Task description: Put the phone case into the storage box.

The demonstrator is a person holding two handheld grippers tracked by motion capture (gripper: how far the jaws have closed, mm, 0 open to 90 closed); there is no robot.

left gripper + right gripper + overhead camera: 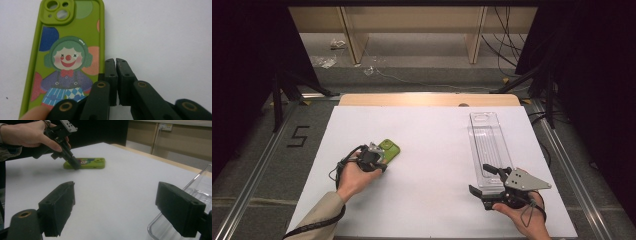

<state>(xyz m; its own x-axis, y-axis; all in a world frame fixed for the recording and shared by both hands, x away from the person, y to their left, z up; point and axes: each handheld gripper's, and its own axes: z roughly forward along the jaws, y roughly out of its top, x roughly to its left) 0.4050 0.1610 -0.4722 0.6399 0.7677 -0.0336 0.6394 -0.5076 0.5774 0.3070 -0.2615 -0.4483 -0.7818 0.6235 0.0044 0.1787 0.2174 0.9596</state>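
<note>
I hold my left gripper (115, 61) right beside the green phone case (66, 57), and its two black jaws are almost together, with just a thin crack between them. Nothing is between the jaws. They stand on the white table (432, 150) just next to the long edge of the case, and I cannot tell if they touch that edge. The case lies flat with its picture side up. The picture is a clown with green hair, a red nose and a red bow tie. The round camera holes are at the far end of the case from me. One of my fingertips (33, 113) rests at the near end of the case. From above, the case sits on the left half of the table, and my left hand (354, 175) is just behind it. My right gripper (483, 180) is far away on the right side of the table. Its jaws are spread wide apart and hold nothing. One of them is over the near end of a long clear plastic tray (486, 142), and the other is over the bare white table beside it. The tray lies flat and points away from me, toward the far edge of the table.
</note>
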